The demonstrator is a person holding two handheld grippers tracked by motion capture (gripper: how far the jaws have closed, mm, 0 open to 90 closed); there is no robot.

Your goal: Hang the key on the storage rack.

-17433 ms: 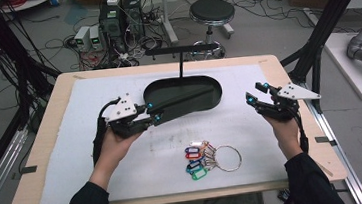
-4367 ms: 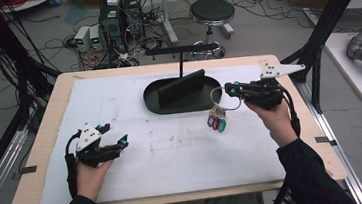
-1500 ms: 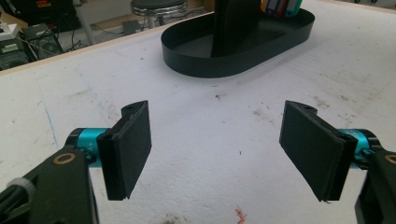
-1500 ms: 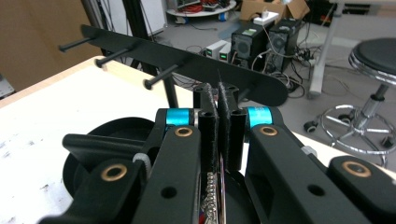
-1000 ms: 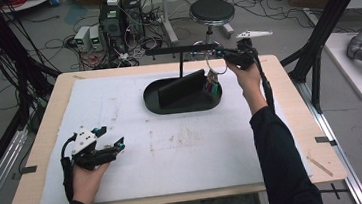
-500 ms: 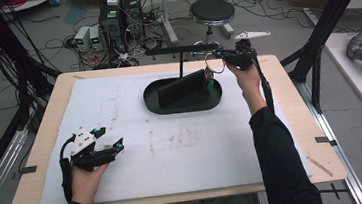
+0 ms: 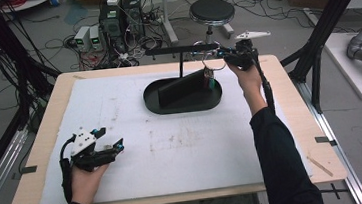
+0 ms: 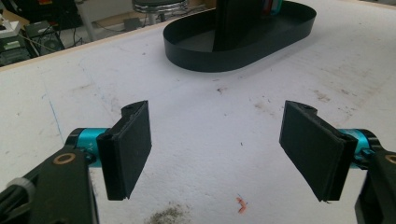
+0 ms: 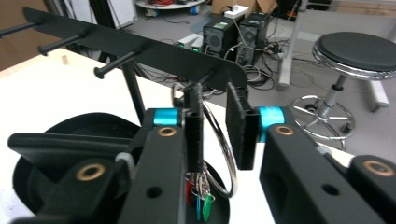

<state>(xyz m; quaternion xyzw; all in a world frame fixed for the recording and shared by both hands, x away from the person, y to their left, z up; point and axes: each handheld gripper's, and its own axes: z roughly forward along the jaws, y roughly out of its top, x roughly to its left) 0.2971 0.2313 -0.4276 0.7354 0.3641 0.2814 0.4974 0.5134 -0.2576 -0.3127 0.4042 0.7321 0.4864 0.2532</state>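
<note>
In the high view, the right tool [image 7: 224, 53] is held up at the far end of the black rack bar [image 7: 181, 48], which stands on a thin post over the black oval tray [image 7: 183, 104] on the white mat of the table [image 7: 291, 121]. The key ring [image 7: 213, 58] sits at the bar's right end, just in front of the tool's tips, and its bunch of coloured key tags [image 7: 209, 80] dangles down over the right part of the tray. The left tool [image 7: 112, 150] rests low near the table's front left corner, well apart from the tray, its jaws spread with nothing between them.

In the left gripper view, the left tool [image 8: 217, 144] has its two black pads standing wide apart over the bare, stained mat. The oval tray [image 8: 243, 58] lies ahead of it, beyond its reach.

In the right gripper view, the right tool [image 9: 217, 126] is close under the rack bar [image 9: 140, 49], beside one of its pegs [image 9: 116, 63]. The key ring [image 9: 223, 147] hangs between the two pads, lying against the left one with a clear gap to the right one, so the grip is released; the jaws have just been opening. Whether the ring's top rests over a peg I cannot tell. The key tags [image 9: 198, 198] hang below, above the tray [image 9: 51, 154].
</note>
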